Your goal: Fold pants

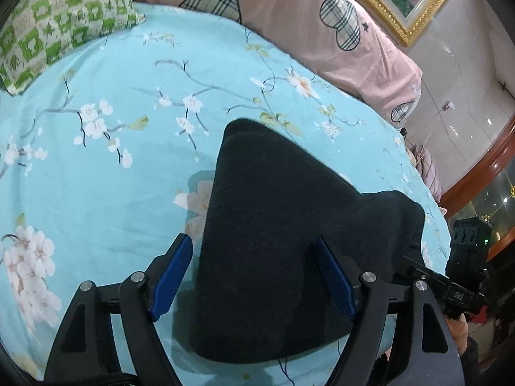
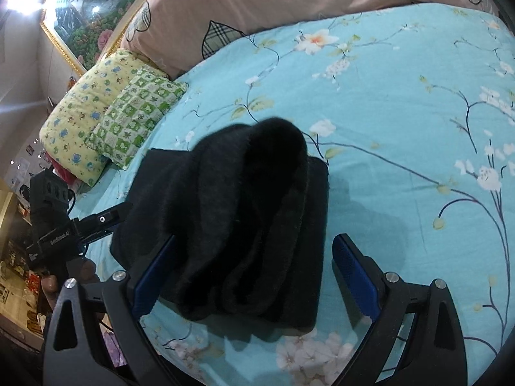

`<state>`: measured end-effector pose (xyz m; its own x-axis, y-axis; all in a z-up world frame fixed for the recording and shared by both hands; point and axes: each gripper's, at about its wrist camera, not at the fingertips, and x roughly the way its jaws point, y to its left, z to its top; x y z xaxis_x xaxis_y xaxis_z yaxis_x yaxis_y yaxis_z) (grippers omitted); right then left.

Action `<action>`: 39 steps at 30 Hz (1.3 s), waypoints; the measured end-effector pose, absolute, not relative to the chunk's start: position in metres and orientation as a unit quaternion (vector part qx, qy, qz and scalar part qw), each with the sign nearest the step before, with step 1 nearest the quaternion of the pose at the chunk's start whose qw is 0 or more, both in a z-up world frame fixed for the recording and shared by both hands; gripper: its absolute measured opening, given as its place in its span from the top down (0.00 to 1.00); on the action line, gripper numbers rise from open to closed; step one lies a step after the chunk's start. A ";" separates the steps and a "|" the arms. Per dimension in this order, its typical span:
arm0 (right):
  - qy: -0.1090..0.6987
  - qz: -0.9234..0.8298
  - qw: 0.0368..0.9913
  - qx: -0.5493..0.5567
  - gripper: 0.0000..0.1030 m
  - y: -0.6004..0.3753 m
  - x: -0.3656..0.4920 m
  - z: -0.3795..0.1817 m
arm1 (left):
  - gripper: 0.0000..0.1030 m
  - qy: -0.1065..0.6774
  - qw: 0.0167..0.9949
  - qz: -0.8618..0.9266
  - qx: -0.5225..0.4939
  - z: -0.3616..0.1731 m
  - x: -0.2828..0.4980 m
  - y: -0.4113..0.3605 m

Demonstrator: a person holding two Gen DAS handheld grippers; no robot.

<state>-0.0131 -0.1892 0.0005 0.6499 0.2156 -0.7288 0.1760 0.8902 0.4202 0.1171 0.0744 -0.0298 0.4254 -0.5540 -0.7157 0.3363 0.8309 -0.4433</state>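
Black pants (image 1: 273, 225) lie folded in a thick bundle on the blue floral bedsheet (image 1: 112, 193). My left gripper (image 1: 252, 276) hangs just above the bundle's near part with its jaws wide apart. Its left blue pad (image 1: 170, 276) stands beside the cloth's edge and the other is over the cloth, neither pressing it. In the right wrist view the pants (image 2: 231, 218) show a top layer bulging upward. My right gripper (image 2: 254, 276) is open around the near end. Cloth drapes against its left pad (image 2: 154, 276); the right pad is free over the sheet (image 2: 402, 128).
A green checked pillow (image 2: 135, 119) and a yellow pillow (image 2: 83, 119) lie at the bed's left. A pink quilt (image 1: 305, 25) is rolled along the far side under a gold-framed picture (image 1: 402, 0). The other gripper's body (image 2: 64, 234) and a hand (image 2: 48, 286) show at the left edge.
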 end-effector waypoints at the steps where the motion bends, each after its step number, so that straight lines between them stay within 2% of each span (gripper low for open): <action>1: 0.421 0.011 0.876 0.235 0.14 -0.190 -0.013 -0.001 | 0.23 0.468 0.834 -0.265 -0.119 -0.033 0.120 0.075; 4: 0.427 0.022 0.866 0.260 0.22 -0.198 -0.013 -0.010 | 0.21 0.476 0.829 -0.264 -0.129 -0.042 0.126 0.077; 14: 0.428 0.035 0.864 0.264 0.26 -0.198 -0.012 -0.012 | 0.24 0.466 0.835 -0.266 -0.122 -0.048 0.131 0.075; 16: 0.430 0.036 0.863 0.264 0.28 -0.197 -0.011 -0.013 | 0.29 0.466 0.834 -0.269 -0.125 -0.048 0.132 0.074; 18: 0.433 0.036 0.862 0.260 0.30 -0.196 -0.009 -0.014 | 0.46 0.469 0.827 -0.280 -0.132 -0.049 0.132 0.071; 24: 0.438 0.039 0.861 0.256 0.43 -0.193 -0.009 -0.012 | 0.61 0.462 0.827 -0.287 -0.140 -0.043 0.127 0.069; 32: 0.428 0.052 0.872 0.233 0.53 -0.186 -0.005 0.004 | 0.72 0.440 0.842 -0.284 -0.131 -0.018 0.117 0.073; 39: 0.413 0.082 0.881 0.213 0.56 -0.178 0.021 0.025 | 0.73 0.411 0.865 -0.255 -0.132 0.008 0.116 0.088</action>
<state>0.0206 -0.1775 0.0254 0.6447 0.3212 -0.6937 0.0308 0.8958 0.4434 0.1157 0.0882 0.0083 0.5315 -0.5502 -0.6440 0.3338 0.8348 -0.4378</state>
